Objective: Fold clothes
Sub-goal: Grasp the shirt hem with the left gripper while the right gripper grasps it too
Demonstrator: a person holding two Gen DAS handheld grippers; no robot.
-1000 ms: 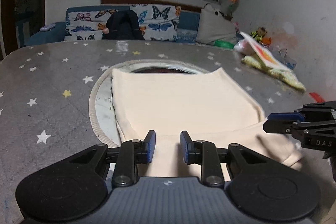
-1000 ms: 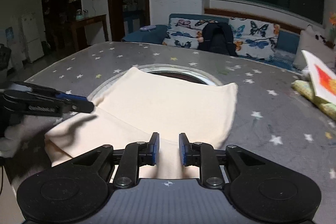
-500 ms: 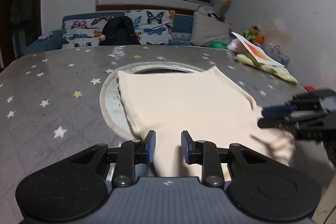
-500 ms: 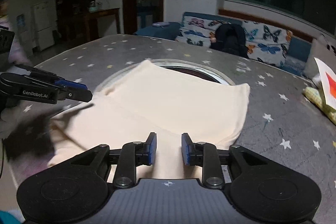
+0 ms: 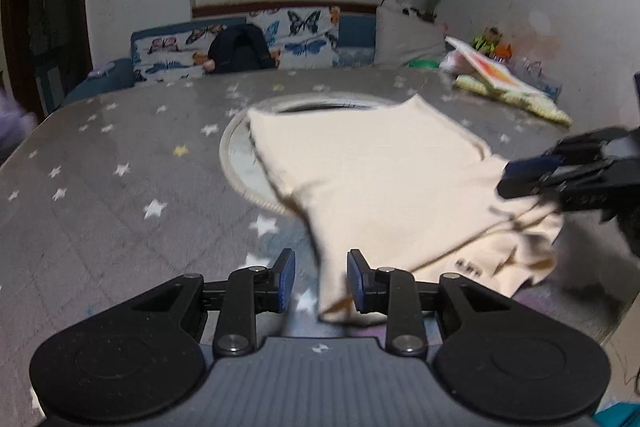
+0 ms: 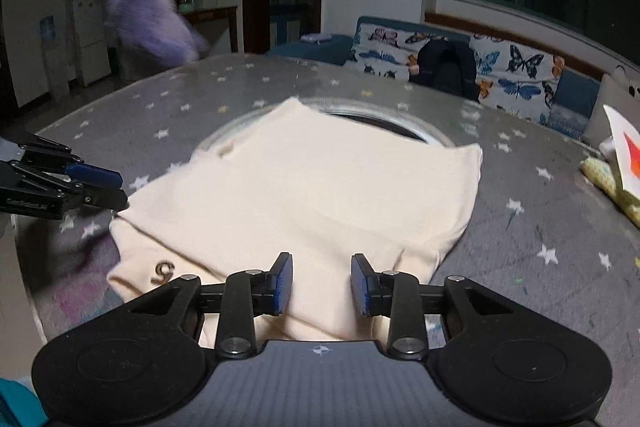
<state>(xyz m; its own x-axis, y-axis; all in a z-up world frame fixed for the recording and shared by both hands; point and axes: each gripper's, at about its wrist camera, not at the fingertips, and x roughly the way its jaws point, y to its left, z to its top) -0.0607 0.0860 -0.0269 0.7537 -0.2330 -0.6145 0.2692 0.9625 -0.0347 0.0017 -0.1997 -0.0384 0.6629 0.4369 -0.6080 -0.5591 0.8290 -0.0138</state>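
A cream garment (image 5: 372,183) lies partly folded on the grey star-patterned table (image 5: 104,195); its far part covers a round opening. My left gripper (image 5: 321,281) is open at the garment's near left corner, its right finger over the fabric edge. My right gripper (image 6: 321,283) is open with cream fabric (image 6: 304,195) lying between and under its fingers. The right gripper also shows at the right of the left wrist view (image 5: 520,179), above the garment's rumpled near edge. The left gripper shows at the left of the right wrist view (image 6: 100,187), just off the garment's corner.
A round ring (image 5: 236,167) in the table shows beside the garment. A book on a yellow-green cloth (image 5: 500,79) lies at the far right. A butterfly-print sofa with a black backpack (image 5: 240,47) stands behind. A person in purple (image 6: 152,23) moves in the background.
Both grippers have opened wider and pulled back toward me. The left gripper shifted left to the garment's corner, and the near edge now lies rumpled.
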